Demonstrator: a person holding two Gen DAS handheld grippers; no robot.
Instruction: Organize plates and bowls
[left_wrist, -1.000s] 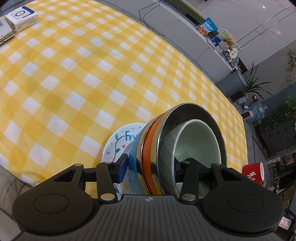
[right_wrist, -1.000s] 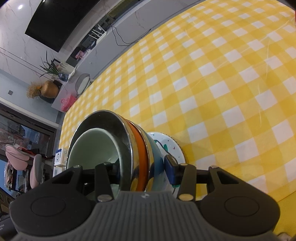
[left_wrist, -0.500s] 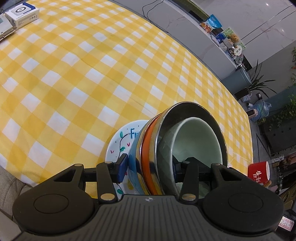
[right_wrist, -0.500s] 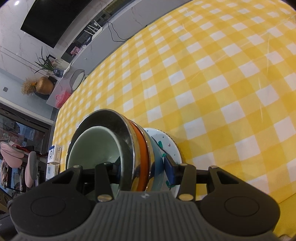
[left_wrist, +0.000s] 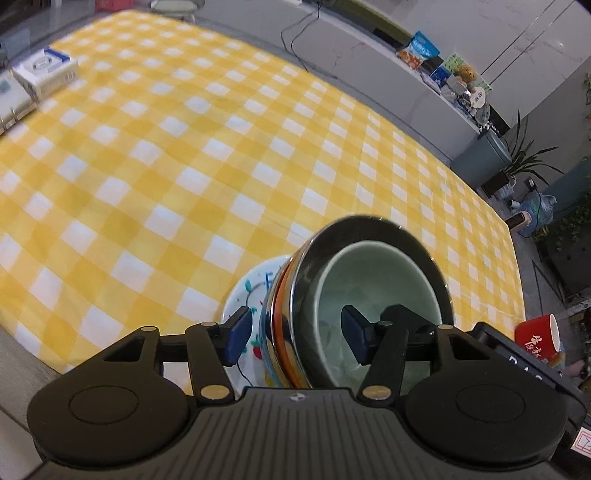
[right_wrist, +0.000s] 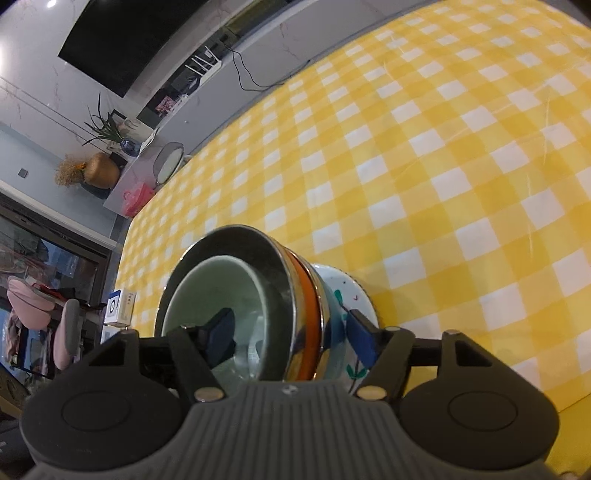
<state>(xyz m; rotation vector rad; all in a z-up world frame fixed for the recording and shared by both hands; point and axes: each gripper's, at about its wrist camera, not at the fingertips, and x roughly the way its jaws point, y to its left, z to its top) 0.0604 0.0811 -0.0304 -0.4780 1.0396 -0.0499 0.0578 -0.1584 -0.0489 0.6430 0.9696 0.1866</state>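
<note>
Left gripper (left_wrist: 297, 341): I've got it straddling the near wall of the stack, and its jaws have just been opening; the walls sit between the blue pads, with a gap showing on both sides

Right gripper (right_wrist: 290, 338): same story from my other hand, jaws just been opening, one pad inside the green bowl, the other outside by the plate, neither pressing

Stack of bowls (left_wrist: 291, 325): nested and sitting low in the left view, at about six o'clock on the cloth, close to the table's near edge

Green bowl (left_wrist: 373, 291): innermost, pale glaze, mouth facing my cameras

Steel bowl (right_wrist: 258, 251): wraps round the green one, dark shiny rim

Orange bowl (right_wrist: 309, 295): only a bright band showing behind the steel rim

Painted plate (left_wrist: 255, 284): white with blue lettering and green leaves, at the bottom of the stack, flat on the cloth

Tablecloth (left_wrist: 184, 155): yellow and white check, running off to twelve o'clock

White box (left_wrist: 46, 72): away at ten o'clock in the left view, well apart from the stack

Red cup (left_wrist: 539, 336): at three o'clock, past the table edge
</note>
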